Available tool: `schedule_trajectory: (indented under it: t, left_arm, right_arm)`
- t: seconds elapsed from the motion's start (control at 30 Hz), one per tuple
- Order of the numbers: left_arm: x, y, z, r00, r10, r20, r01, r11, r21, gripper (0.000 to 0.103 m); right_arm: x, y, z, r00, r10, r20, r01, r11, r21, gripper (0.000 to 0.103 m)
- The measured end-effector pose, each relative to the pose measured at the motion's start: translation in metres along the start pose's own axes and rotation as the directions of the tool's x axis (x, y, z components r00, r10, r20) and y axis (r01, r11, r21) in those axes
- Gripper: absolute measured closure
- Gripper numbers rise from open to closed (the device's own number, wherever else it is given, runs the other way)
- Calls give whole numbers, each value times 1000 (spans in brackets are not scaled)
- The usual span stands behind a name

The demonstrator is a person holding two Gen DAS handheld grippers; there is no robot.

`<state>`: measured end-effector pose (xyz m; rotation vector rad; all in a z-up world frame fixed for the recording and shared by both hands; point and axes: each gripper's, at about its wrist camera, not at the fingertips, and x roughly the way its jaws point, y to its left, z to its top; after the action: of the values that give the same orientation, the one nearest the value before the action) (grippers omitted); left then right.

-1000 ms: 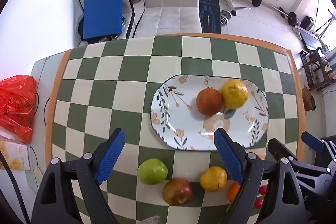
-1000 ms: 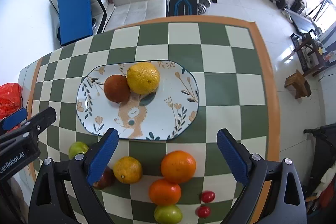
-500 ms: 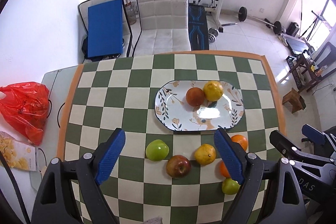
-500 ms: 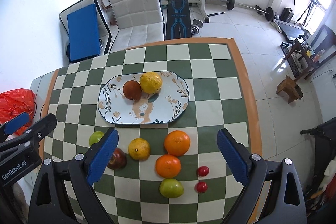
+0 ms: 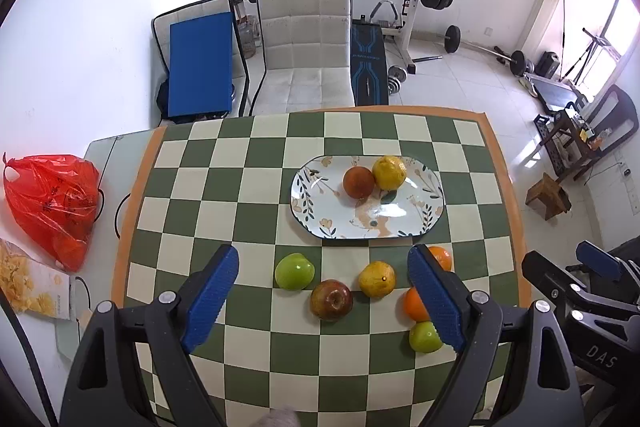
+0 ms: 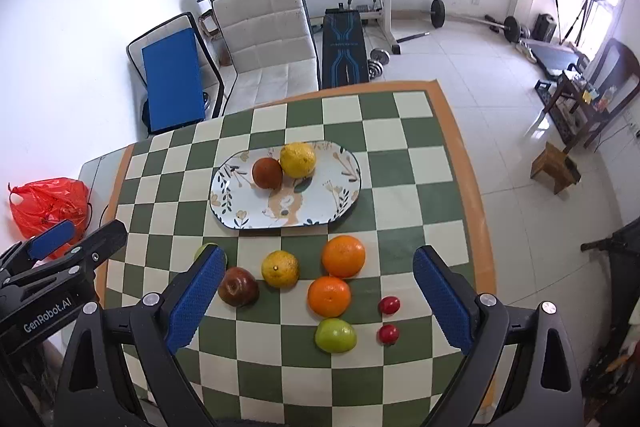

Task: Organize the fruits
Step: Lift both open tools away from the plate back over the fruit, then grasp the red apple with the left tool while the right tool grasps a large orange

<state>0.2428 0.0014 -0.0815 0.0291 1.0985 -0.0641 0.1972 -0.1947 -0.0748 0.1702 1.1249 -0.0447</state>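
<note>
**A:** Fruit check, near to far, right cam. Both tongs are spread wide with nothing in them: right gripper hangs over the loose pile, left gripper sits beside it, also over the table. Closest to me are the green apple and two little red ones at about 3 o'clock from it. Then an orange, a red apple and a yellow citrus, then a second orange.

**B:** And the plate?

**A:** Plate is at 12 o'clock beyond the pile, holding just a dark red fruit and a lemon, touching each other.

**B:** So between picks?

**A:** Looks like it to me. Next up I'd guess: drop onto one loose fruit, probably an orange, close on it, carry it to the plate's bare half. Round stuff rolls, so center the grab.
</note>
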Motion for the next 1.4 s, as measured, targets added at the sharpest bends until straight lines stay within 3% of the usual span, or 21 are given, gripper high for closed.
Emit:
schedule_trajectory:
  t: [0.07,0.13,0.27,0.47,0.53,0.67,0.77,0.83,0.9,0.93,0.97,1.03,1.1,1.2,1.33,1.4]
  left_arm:
    - [9,2,-3,1000,25,-8,-25,1000,1,0]
    - [23,5,-7,998,48,-31,-47,999,3,0]
    - [74,13,-25,984,96,-151,-96,995,2,0]
    - [153,16,-60,931,121,-344,-119,993,25,0]
    - [173,9,-66,916,126,-381,-111,992,60,0]
    - [218,-8,-80,879,118,-462,-65,989,129,0]
    - [240,-19,-83,865,111,-490,-35,986,163,2]
    - [248,-26,-85,868,102,-486,-12,983,185,18]
    - [248,-29,-87,871,109,-478,-15,981,195,22]
    - [245,-31,-88,877,100,-470,-4,979,202,38]
    - [240,-33,-90,881,81,-467,20,978,206,40]
    - [234,-31,-95,877,88,-473,12,979,204,40]
    - [232,-22,-103,869,75,-489,10,986,168,40]
    - [228,-3,-114,856,35,-515,9,997,83,40]
    - [224,17,-124,842,-29,-538,28,1000,-10,40]
    - [225,23,-127,839,-61,-541,46,998,-41,39]
  right_arm:
    - [19,-7,-7,999,-1,-44,1,1000,6,3]
    - [44,-15,-17,994,13,-105,-11,1000,28,3]
    - [120,-37,-44,960,96,-263,-63,989,132,3]
    - [206,-40,-75,912,120,-391,-62,986,158,8]
    - [221,-39,-79,904,114,-412,-58,987,147,15]
    - [241,-39,-86,884,122,-451,-69,989,132,16]
    - [245,-38,-90,881,118,-458,-75,991,112,18]
    - [247,-39,-90,878,122,-463,-78,991,113,18]
    - [250,-38,-89,876,127,-466,-84,990,113,18]
    - [252,-37,-89,875,128,-467,-84,990,114,18]
    - [254,-37,-88,874,128,-468,-84,990,113,18]
    - [260,-33,-88,868,130,-479,-87,990,110,21]
    - [267,-29,-90,859,134,-495,-92,990,107,36]
    - [269,-24,-91,852,126,-507,-90,991,95,37]
    - [271,-13,-99,820,152,-551,-127,988,83,37]
    - [270,-10,-101,829,136,-543,-119,991,68,37]
